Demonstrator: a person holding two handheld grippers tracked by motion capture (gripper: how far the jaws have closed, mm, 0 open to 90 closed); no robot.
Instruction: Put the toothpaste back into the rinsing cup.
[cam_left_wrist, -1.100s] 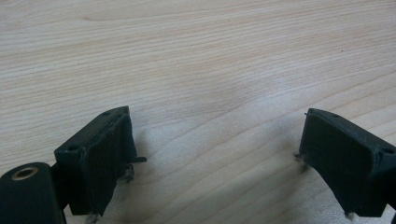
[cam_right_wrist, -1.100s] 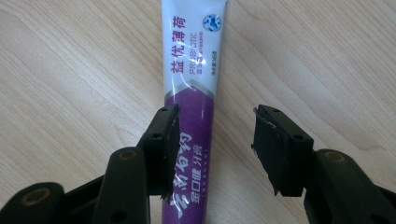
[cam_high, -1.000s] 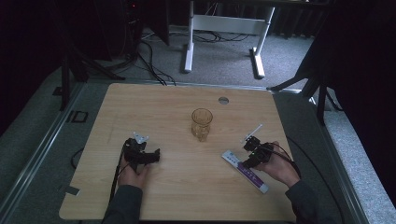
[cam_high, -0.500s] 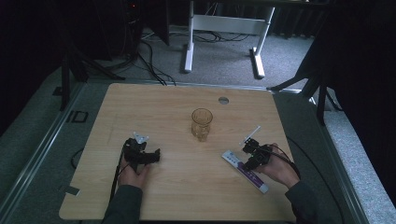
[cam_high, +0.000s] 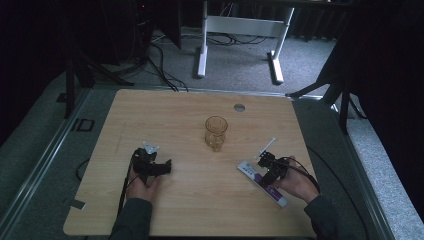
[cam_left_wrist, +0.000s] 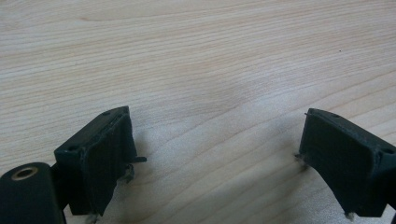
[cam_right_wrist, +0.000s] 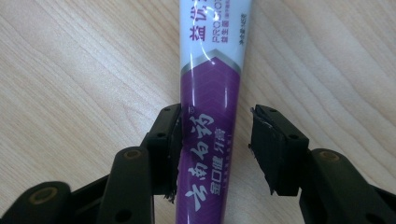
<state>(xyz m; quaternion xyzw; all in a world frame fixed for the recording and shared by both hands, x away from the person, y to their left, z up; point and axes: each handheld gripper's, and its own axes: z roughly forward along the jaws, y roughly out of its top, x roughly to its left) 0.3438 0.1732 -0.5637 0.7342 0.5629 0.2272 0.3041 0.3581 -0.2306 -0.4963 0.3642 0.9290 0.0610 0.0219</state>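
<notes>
- Bench (cam_high: 190, 115), light wood; L tool (cam_high: 159, 168) rests on it at left, jaws wide apart, only bare wood between them.
- Glass (cam_high: 216, 133) upright mid-bench, well apart from both tools.
- Toothpaste tube (cam_right_wrist: 212, 70), purple/white, lies flat at right.
- R tool (cam_right_wrist: 215, 149) straddles the tube; jaws just been closing; one pad touches tube's edge, other w/ small gap, no grip yet.
</notes>
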